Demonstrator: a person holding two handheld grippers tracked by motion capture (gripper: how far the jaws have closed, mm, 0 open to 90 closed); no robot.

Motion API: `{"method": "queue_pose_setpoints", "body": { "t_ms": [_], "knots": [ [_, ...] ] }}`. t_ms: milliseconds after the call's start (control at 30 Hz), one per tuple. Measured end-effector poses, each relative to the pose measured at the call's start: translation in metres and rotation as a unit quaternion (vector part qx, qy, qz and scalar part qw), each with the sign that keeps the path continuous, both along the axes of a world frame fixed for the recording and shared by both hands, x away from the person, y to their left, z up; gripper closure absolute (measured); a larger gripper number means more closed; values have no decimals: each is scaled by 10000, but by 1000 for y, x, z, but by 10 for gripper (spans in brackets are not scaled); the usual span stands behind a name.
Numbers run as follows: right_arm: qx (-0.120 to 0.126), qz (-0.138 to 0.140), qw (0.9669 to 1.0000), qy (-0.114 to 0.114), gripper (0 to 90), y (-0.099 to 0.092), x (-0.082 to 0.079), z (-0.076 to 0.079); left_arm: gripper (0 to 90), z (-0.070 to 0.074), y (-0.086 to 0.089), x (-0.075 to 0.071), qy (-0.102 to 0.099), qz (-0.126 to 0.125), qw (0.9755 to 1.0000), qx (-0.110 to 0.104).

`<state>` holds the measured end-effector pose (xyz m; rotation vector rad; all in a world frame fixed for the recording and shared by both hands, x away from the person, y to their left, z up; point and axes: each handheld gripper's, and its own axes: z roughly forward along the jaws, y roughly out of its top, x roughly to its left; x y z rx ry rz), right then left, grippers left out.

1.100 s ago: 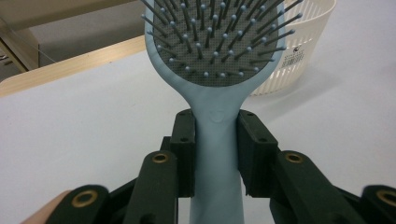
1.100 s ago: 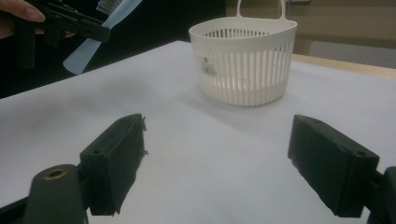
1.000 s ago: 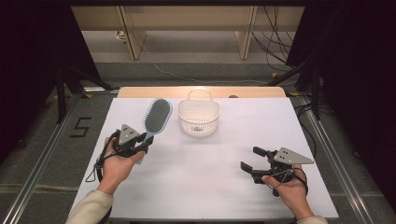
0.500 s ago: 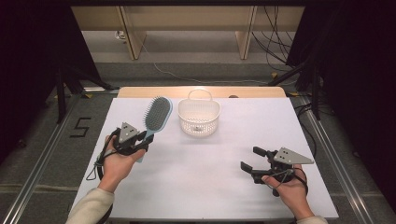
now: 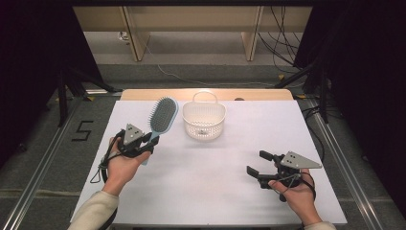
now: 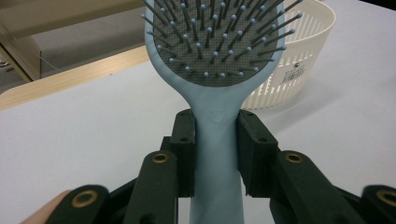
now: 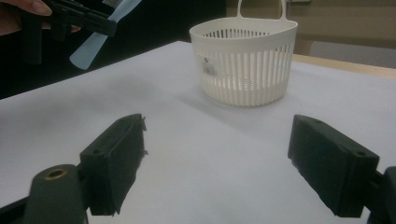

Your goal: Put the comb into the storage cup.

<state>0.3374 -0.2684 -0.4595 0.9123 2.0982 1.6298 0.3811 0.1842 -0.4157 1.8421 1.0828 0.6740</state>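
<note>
A white table [image 5: 215, 191] is spreading under everything, with a white basket [image 5: 204, 117] sitting toward its far edge, just right of the hairbrush [image 5: 160, 120]. The left gripper [image 5: 143, 142] is clamping the pale blue hairbrush by its handle at the left of the table, the bristled head pointing far and slightly right. The right gripper [image 5: 256, 163] is hovering at the near right, jaws spread wide around nothing.

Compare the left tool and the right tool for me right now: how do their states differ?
The left tool is shut on the blue hairbrush handle; the right tool stands open with nothing between its jaws. In the high view the left tool sits beside the white basket, while the right tool is nearer the person. Both point toward the basket.
</note>
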Motion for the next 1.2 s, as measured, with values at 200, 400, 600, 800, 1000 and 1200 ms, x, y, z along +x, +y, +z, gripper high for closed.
{"method": "queue_pose_setpoints", "body": {
  "t_ms": [200,400,600,800,1000,1200],
  "knots": [
    [4,-3,10000,2,194,0,0,0,697,0,-2,2,-7,2,10000,-8],
    [13,-4,10000,4,195,0,0,0,697,0,-5,4,-40,-2,10000,-17],
    [15,-3,10000,6,195,0,0,0,697,0,-7,6,-82,-30,10000,-2],
    [9,-6,10000,6,195,0,0,0,697,0,-7,7,-95,-36,9999,4],
    [10,-9,10000,7,194,0,0,0,697,0,-8,8,-128,-29,9999,-3],
    [7,-7,10000,5,194,0,0,0,697,-1,-10,11,-170,-55,9998,14]
  ]
}}
